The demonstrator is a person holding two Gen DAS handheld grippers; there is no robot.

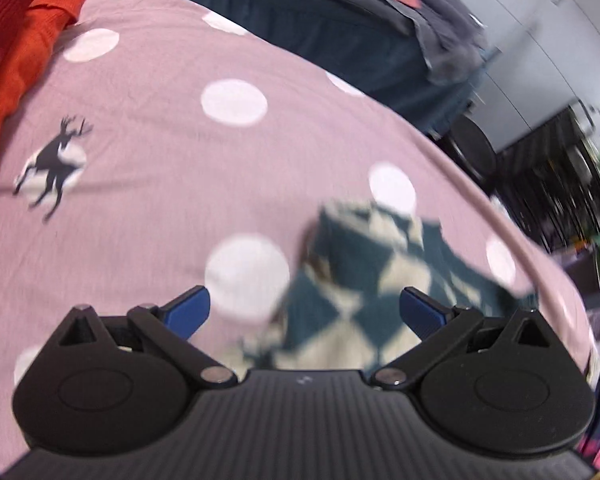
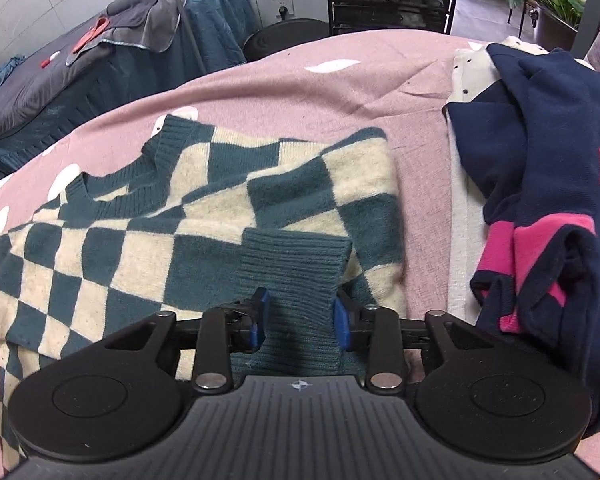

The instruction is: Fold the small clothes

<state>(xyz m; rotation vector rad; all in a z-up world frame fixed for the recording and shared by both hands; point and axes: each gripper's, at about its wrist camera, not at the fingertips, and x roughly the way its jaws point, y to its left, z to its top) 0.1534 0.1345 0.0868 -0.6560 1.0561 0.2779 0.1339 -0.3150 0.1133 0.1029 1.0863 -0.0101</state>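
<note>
My left view is motion-blurred, smearing the checkered sweater (image 1: 364, 280). My right tool (image 2: 300, 316) hides the cuff's (image 2: 296, 264) near end.

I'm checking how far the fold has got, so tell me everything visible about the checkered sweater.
The checkered sweater is a soft, fuzzy-looking knit in dark teal and cream squares, with ribbed teal collar and cuff. It lies partly folded on the pink dotted bedsheet, one sleeve laid across the body. The right gripper has its blue fingers closed on either side of the ribbed cuff. The left gripper is open above one blurred edge of it. A navy and pink garment lies apart to the right.
</note>
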